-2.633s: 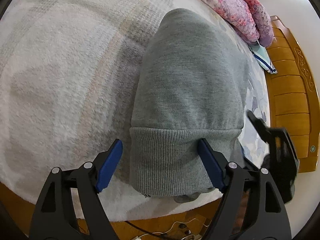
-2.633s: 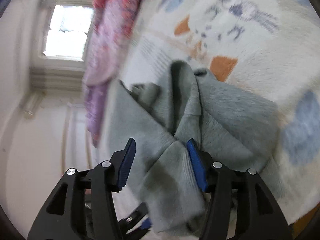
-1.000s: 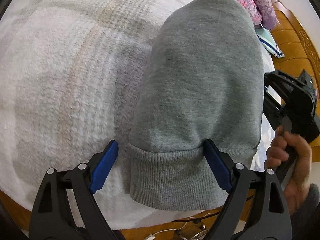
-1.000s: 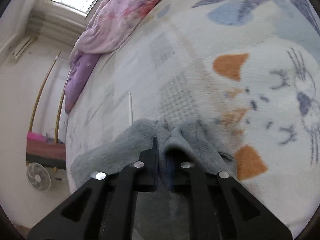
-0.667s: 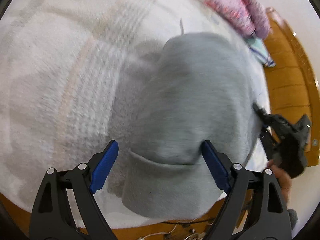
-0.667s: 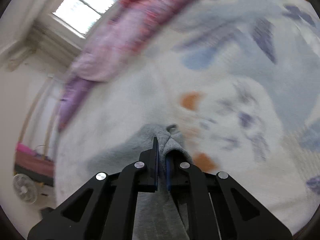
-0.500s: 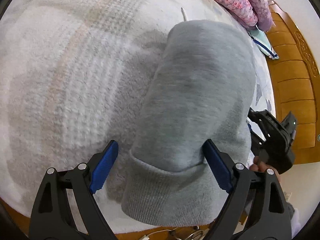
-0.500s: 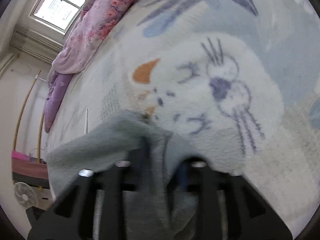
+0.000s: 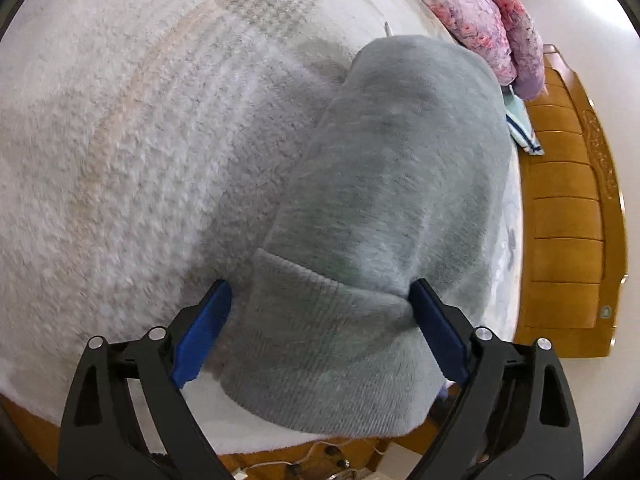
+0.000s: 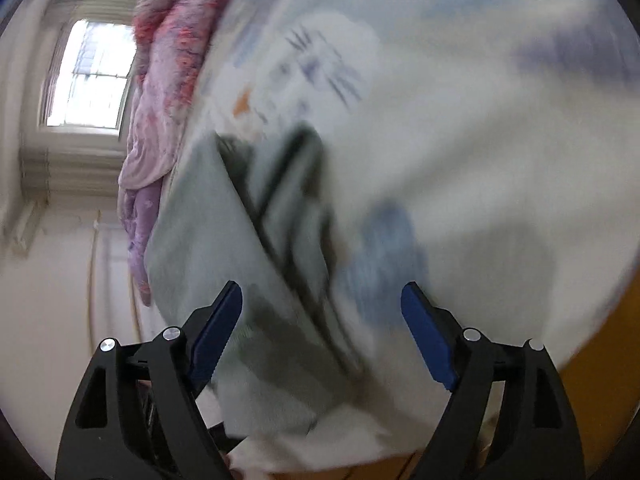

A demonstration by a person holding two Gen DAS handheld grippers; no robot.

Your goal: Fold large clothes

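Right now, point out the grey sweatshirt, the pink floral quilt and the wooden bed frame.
grey sweatshirt (image 9: 400,184): left wrist view, on the smooth body fabric above the ribbed hem.
pink floral quilt (image 9: 476,12): left wrist view, on its bunched top.
wooden bed frame (image 9: 564,220): left wrist view, on a panel.

Matt grey fleece sweatshirt (image 9: 392,184), fluffy blanket (image 9: 132,128), glossy wooden bedframe (image 9: 568,216)

No text, label, brand or number can be read in either view — the carving on the wooden bed frame (image 9: 568,216) is too small to make out.
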